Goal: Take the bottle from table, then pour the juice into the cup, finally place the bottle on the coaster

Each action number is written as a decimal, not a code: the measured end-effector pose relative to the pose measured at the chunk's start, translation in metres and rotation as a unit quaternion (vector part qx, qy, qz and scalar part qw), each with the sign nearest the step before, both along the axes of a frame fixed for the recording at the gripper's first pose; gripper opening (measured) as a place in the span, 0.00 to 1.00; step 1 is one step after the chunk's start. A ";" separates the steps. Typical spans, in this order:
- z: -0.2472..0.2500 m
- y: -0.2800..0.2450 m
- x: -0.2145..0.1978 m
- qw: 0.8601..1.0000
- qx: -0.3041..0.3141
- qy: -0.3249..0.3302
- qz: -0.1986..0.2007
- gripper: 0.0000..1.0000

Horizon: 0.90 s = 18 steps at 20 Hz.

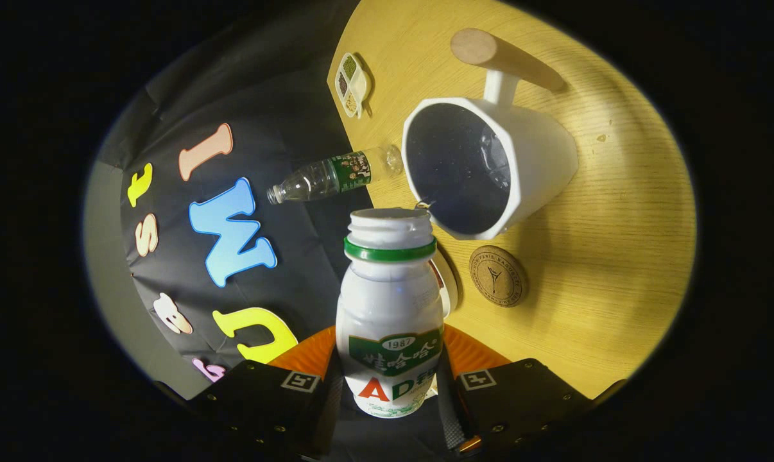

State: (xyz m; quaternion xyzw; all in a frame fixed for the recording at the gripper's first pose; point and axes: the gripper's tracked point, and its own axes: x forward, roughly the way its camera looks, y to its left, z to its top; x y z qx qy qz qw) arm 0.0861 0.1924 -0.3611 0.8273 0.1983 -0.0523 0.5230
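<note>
Fingers (335, 398) closed on the bottle (390, 321), one pressing each side of its lower body — gripper (390, 401) clamped, holding it.

Bottle: white plastic, green neck ring, no cap, mouth open. Held tilted, its mouth just short of the cup's rim.

Cup (490, 167): white, faceted, dark inside, with a wooden handle (506, 58) on a white stem. Stands on the table (618, 244) just beyond the bottle mouth, near the table's edge by the booth wall.

Coaster (497, 276): round cork disc with a printed mark, bare, on the table just beside the cup and beside the bottle's neck.

Clear bottle (335, 176): green label, lying on its side across the table edge, near the cup.

Small dish (352, 83): white, divided compartments with dark and pale contents, at the same edge, farther along.

Table: pale wood grain.
</note>
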 end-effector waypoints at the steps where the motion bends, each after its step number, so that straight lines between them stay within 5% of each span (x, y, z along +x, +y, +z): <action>1: 0.000 -0.001 0.001 1.000 0.000 0.000 -0.001 0.64; 18: -0.004 -0.008 -0.004 0.999 0.031 0.014 -0.022 0.64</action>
